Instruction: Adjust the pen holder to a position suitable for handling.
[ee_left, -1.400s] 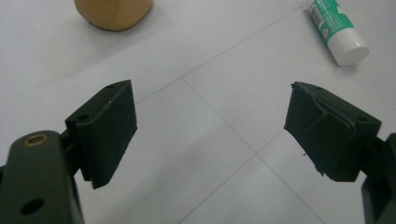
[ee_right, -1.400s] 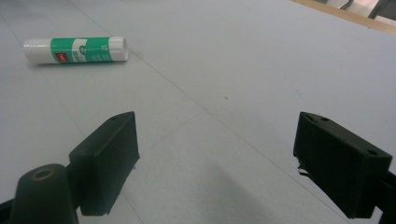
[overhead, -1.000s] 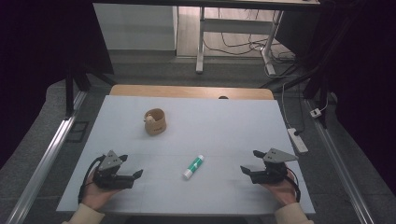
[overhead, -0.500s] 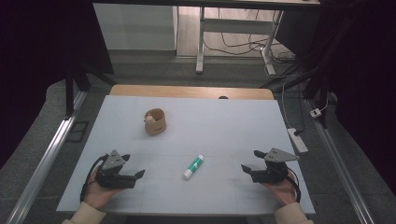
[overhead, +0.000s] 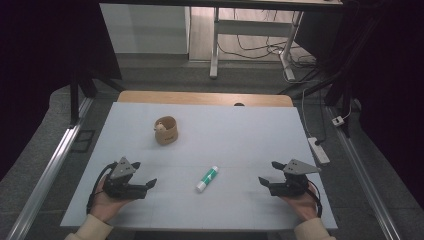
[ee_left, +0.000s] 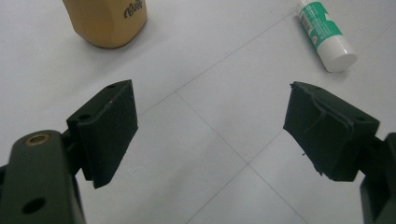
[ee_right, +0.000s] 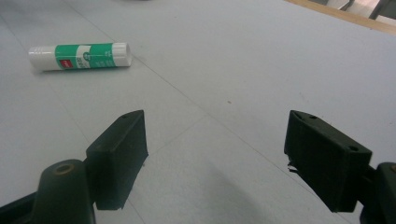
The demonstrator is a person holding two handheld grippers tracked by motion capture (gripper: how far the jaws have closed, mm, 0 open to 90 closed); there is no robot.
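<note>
Glue stick [overhead: 207, 179] lies flat mid-counter [overhead: 240, 135], btwn both grippers, long axis angled toward far right. Left gripper [overhead: 145, 185] looks a bit nearer; right gripper [overhead: 265, 182] opposite. Both wide open, holding nothing.

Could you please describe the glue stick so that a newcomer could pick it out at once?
On the pale table, look near the front edge, between the left gripper and right gripper. The glue stick lies flat there: a white tube with a green label, unlike the upright tan cup farther back.
</note>
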